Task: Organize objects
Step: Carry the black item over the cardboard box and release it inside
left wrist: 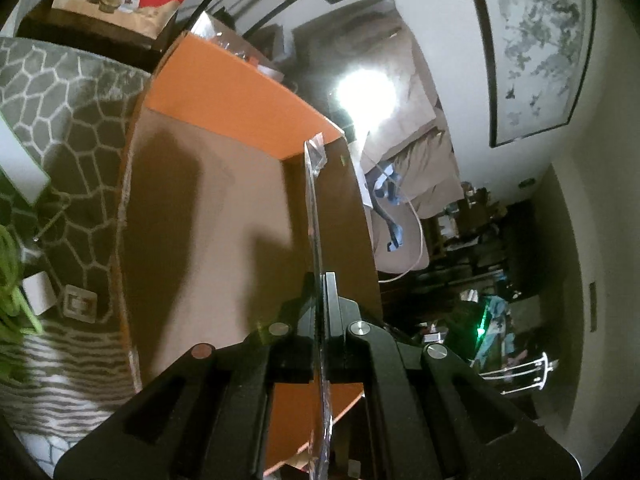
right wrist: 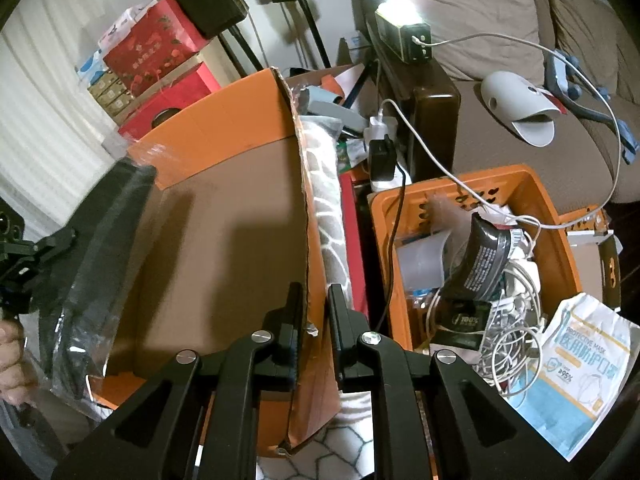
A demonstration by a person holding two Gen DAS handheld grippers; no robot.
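Observation:
An open orange cardboard box (left wrist: 224, 216) with a brown inside fills both views; its inside looks bare. My left gripper (left wrist: 320, 280) is shut on a flat clear plastic packet (left wrist: 316, 208), seen edge-on and held over the box's right side. In the right wrist view the same packet (right wrist: 92, 264) looks dark in clear wrap, at the box's left wall, with the left gripper (right wrist: 24, 264) behind it. My right gripper (right wrist: 314, 296) straddles the box's right wall (right wrist: 316, 240), one finger on each side; the jaws stand a little apart and a small gap to the wall shows.
An orange crate (right wrist: 552, 216) to the right holds tangled white cables (right wrist: 508, 320), a dark pouch and a clear cup. A face-mask packet (right wrist: 576, 372) lies beside it. A grey patterned rug (left wrist: 60, 128), a brown sofa (right wrist: 520, 32), a lit lamp and stacked red boxes (right wrist: 160, 52) surround the box.

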